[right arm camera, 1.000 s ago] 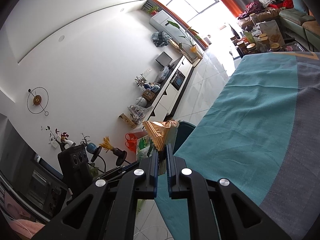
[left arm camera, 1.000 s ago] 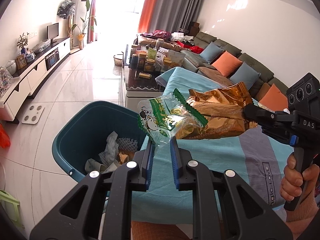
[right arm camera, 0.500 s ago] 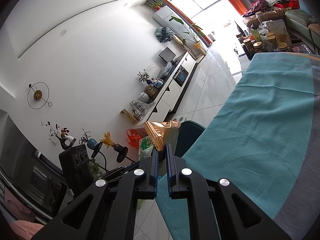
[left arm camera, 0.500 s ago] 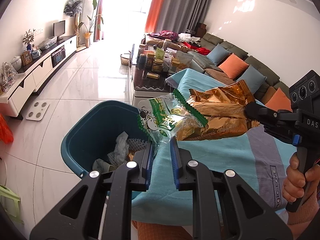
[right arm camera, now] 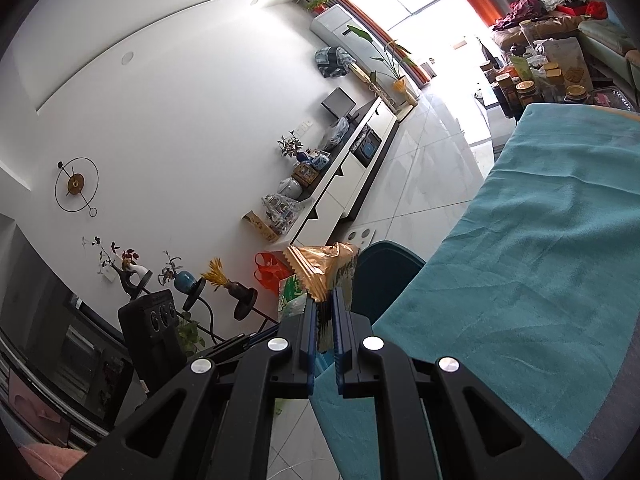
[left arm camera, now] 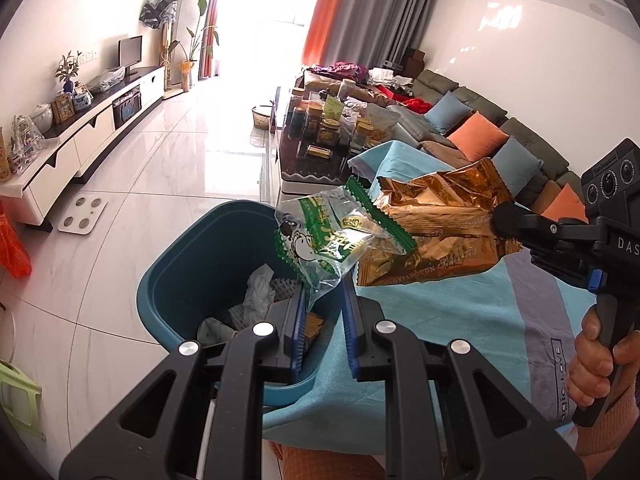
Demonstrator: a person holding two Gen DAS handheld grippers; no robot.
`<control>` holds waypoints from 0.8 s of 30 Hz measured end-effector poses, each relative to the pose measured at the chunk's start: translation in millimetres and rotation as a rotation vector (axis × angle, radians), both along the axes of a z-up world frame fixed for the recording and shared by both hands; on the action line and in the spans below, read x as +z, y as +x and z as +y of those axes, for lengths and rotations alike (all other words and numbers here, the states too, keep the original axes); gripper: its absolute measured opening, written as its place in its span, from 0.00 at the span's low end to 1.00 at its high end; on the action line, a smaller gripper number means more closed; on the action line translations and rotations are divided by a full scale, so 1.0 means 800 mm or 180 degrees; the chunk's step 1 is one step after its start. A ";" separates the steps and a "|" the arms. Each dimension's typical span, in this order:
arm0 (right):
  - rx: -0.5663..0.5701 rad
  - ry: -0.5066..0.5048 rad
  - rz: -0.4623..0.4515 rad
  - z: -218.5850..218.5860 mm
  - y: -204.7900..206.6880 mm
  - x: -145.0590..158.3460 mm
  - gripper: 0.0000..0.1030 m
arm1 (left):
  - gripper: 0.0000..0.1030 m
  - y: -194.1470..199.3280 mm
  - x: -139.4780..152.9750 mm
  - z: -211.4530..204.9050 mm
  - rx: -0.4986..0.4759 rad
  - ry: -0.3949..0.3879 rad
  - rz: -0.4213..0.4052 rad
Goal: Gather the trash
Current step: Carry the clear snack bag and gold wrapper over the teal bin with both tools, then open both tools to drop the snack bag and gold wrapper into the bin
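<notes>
My left gripper (left arm camera: pixel 323 300) is shut on the clear tail of a green-and-clear snack wrapper (left arm camera: pixel 320 236), which sticks up above the right rim of a teal bin (left arm camera: pixel 192 264). The bin holds crumpled paper and other scraps. From the right, my right gripper (left arm camera: pixel 504 216) is shut on a gold foil bag (left arm camera: pixel 436 228) that touches the green wrapper. In the right wrist view the right gripper (right arm camera: pixel 324 312) pinches the gold foil bag (right arm camera: pixel 324 264) edge-on. The green wrapper (right arm camera: pixel 290 296) sits just left of it and the teal bin (right arm camera: pixel 384 276) behind it.
A teal cloth (left arm camera: pixel 460 320) covers the table beside the bin. Beyond it stand a dark coffee table crowded with jars (left arm camera: pixel 320 136) and a long sofa with cushions (left arm camera: pixel 480 136). A white TV cabinet (left arm camera: pixel 80 140), a floor scale (left arm camera: pixel 82 216) and an orange bag (left arm camera: pixel 12 248) lie left.
Both grippers keep their wrappers. The bin has drifted slightly toward the middle of the left wrist view and shows more in the right wrist view.
</notes>
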State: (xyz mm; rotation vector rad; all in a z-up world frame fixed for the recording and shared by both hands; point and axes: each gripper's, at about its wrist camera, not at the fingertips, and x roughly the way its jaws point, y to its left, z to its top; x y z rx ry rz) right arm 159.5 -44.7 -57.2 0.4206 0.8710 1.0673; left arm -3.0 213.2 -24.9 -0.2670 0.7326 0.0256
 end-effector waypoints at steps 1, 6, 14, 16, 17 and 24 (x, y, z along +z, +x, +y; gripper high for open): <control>0.0005 -0.0004 0.0001 0.001 0.000 0.000 0.06 | 0.17 -0.001 -0.002 0.002 0.0007 -0.0004 0.0002; 0.0028 -0.0026 0.0004 0.012 0.000 0.000 0.06 | 0.17 0.004 -0.008 0.010 0.0054 -0.0039 0.0029; 0.0097 -0.0064 0.0029 0.030 0.001 -0.001 0.06 | 0.17 0.012 -0.010 0.016 0.0106 -0.0031 0.0054; 0.0114 -0.0074 0.0035 0.035 0.002 -0.001 0.06 | 0.17 0.017 -0.014 0.016 0.0128 -0.0031 0.0063; 0.0120 -0.0083 0.0034 0.037 0.002 -0.002 0.06 | 0.17 0.017 -0.015 0.017 0.0134 -0.0035 0.0069; 0.0148 -0.0122 0.0069 0.053 0.005 -0.005 0.06 | 0.17 0.024 -0.026 0.027 0.0203 -0.0047 0.0122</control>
